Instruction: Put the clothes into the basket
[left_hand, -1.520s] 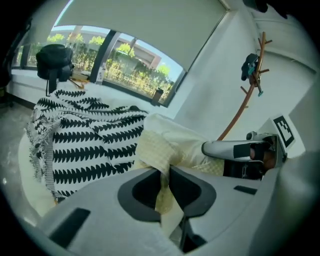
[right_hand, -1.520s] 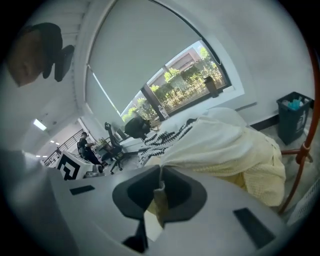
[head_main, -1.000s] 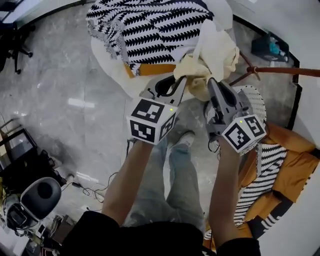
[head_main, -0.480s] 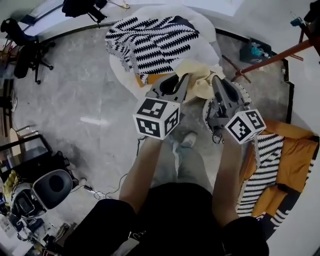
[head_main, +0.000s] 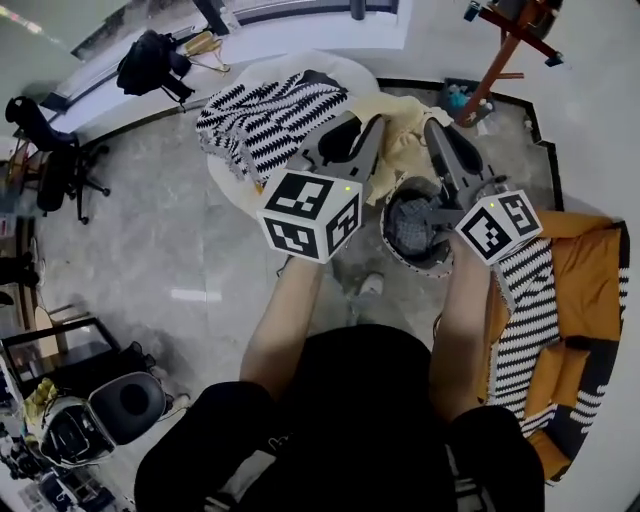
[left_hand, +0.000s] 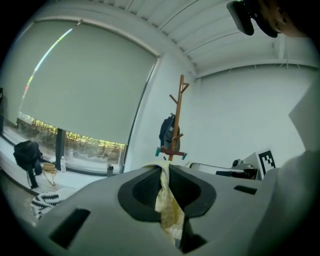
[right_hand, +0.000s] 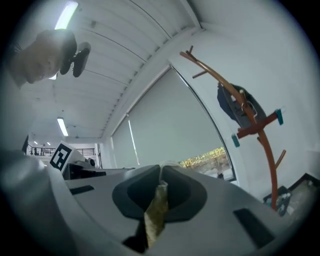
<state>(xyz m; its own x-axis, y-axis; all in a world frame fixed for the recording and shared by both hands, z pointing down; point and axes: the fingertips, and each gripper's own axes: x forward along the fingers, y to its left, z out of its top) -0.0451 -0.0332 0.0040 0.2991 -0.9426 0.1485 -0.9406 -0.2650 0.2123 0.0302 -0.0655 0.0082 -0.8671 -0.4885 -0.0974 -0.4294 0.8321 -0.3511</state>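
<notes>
Beside your shoe (head_main: 370, 286), basket (head_main: 415, 268) holding grey fabric (head_main: 408, 225), zebra-striped garment (head_main: 265, 120) on the white bench (head_main: 270, 75) ahead, your left tongs (left_hand: 163, 169) and right tongs (right_hand: 161, 184) clamped on crumpled cream cloth (head_main: 405, 125)

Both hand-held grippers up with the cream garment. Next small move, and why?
Probably bring it over the basket and lower: left hand-held gripper and right hand-held gripper are both shut on the cream garment, held up, basket beneath the right one.
</notes>
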